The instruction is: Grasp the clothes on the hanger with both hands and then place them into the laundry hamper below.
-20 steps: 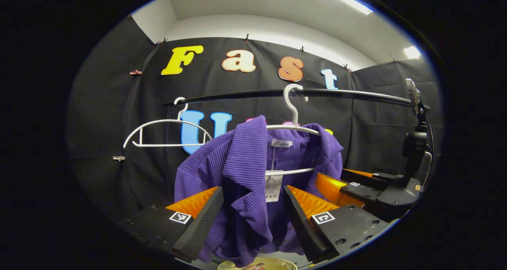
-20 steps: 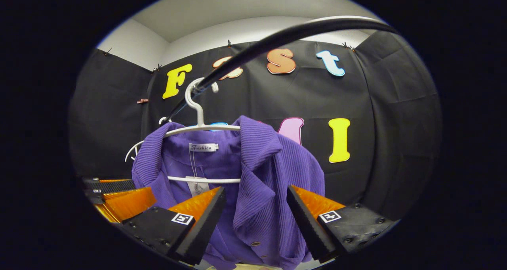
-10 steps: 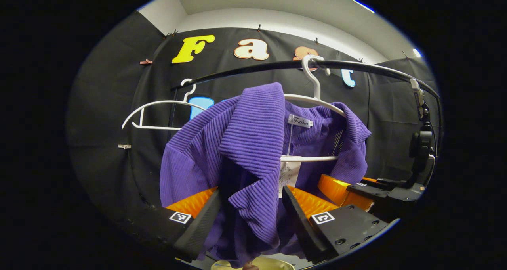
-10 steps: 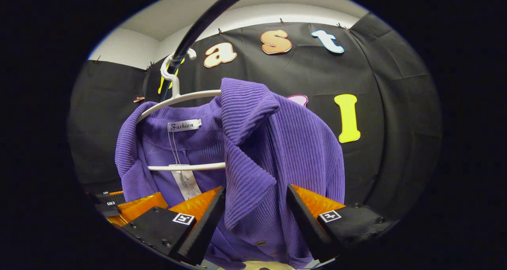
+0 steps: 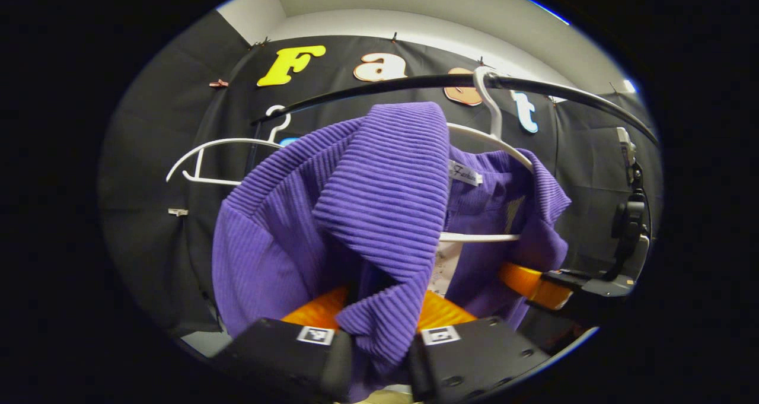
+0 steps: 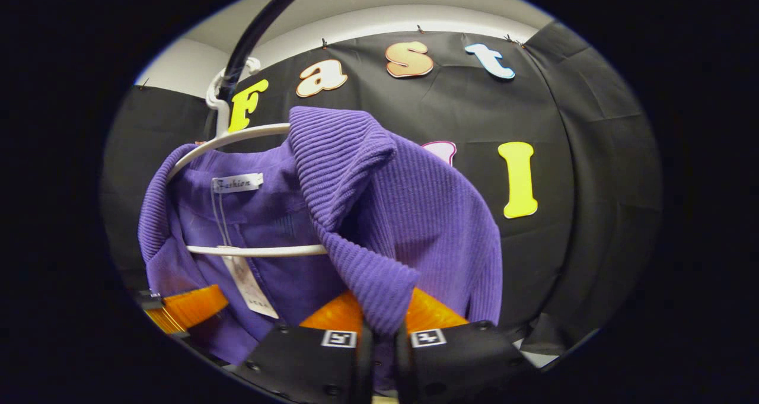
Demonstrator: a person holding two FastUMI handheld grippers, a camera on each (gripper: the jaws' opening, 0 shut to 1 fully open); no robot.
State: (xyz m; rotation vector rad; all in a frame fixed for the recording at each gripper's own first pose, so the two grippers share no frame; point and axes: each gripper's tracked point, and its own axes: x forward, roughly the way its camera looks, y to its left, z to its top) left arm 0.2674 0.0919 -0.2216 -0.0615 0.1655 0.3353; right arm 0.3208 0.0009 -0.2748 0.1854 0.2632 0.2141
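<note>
A purple ribbed garment [image 5: 356, 214] hangs on a white hanger [image 5: 492, 143] hooked over a black rail [image 5: 385, 86]. My left gripper [image 5: 379, 347] is shut on one front lapel of the garment, the cloth pinched between its fingers. In the right gripper view the same garment [image 6: 367, 214] hangs from the hanger [image 6: 237, 137], and my right gripper [image 6: 379, 339] is shut on the other lapel. The right gripper [image 5: 551, 282] also appears at the lower right of the left gripper view, and the left gripper [image 6: 178, 306] at the lower left of the right gripper view.
A second, bare white hanger [image 5: 219, 149] hangs on the rail to the left. A black stand with a device [image 5: 628, 226] is at the right end of the rail. A pale rim [image 5: 385, 395] peeks out below the garment.
Both grippers moved in on the garment and went from open to shut, each pinching a lapel. The garment now looms larger in both views.
</note>
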